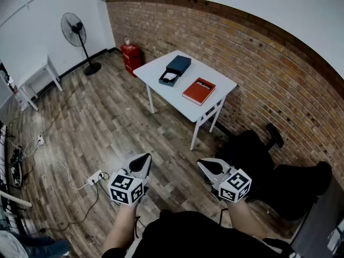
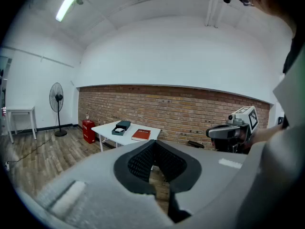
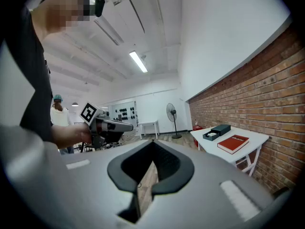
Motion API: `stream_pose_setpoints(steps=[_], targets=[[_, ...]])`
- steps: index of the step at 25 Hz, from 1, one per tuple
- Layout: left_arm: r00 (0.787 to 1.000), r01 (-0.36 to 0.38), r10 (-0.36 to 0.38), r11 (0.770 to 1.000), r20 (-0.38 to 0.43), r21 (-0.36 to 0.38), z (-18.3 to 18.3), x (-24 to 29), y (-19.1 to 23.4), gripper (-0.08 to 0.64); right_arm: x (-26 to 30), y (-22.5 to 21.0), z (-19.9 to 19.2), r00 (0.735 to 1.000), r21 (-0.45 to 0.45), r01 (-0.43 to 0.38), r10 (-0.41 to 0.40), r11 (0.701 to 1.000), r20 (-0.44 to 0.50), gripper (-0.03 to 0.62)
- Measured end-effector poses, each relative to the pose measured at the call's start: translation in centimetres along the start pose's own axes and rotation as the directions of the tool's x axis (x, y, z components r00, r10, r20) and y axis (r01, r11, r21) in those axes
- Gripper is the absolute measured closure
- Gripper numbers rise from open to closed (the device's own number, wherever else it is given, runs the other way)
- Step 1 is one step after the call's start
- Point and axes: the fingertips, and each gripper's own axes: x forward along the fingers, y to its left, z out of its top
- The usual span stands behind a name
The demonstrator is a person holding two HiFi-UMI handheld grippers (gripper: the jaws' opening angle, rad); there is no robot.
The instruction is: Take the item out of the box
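A white table (image 1: 215,82) stands far ahead against the brick wall. On it lies a dark teal box (image 1: 170,78), open, with a white item (image 1: 170,76) inside, and its lid (image 1: 179,64) sits just behind. A red book (image 1: 199,91) lies beside the box. My left gripper (image 1: 144,160) and right gripper (image 1: 204,164) hover over the floor near my body, well short of the table, both shut and empty. The left gripper view shows its closed jaws (image 2: 161,194) below the box (image 2: 121,127). The right gripper (image 3: 143,194) sees the box (image 3: 217,131) at right.
A pedestal fan (image 1: 79,36) and a red canister (image 1: 130,58) stand by the back wall. At the left are a small white table (image 1: 40,78) and a power strip (image 1: 94,177) with cables. A black chair (image 1: 258,155) sits at my right. A person (image 3: 57,113) stands far back.
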Motion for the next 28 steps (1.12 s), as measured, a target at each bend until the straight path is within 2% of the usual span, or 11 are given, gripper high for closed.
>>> stream_pose_setpoints(steps=[11, 17, 22, 28], targets=[[1.000, -0.007, 0.006, 1.000, 0.023, 0.030, 1.3, -0.1, 0.5, 0.563, 0.2, -0.2, 0.3, 1.000, -0.001, 0.000, 0.000, 1.000, -0.002, 0.594], [0.999, -0.012, 0.009, 0.999, 0.044, 0.051, 2.4, -1.3, 1.3, 0.563, 1.6, 0.0, 0.4, 1.000, 0.043, -0.011, 0.011, 0.999, 0.008, 0.594], [0.998, -0.051, 0.050, 0.998, 0.043, 0.029, 2.1, -4.1, 4.5, 0.563, 4.0, 1.8, -0.6, 0.999, 0.126, -0.042, 0.040, 0.991, 0.020, 0.592], [0.998, -0.065, 0.064, 0.997, 0.025, 0.036, 0.1, -6.6, 6.1, 0.563, 6.7, 5.0, -2.8, 0.997, 0.141, -0.065, 0.070, 0.988, -0.033, 0.591]])
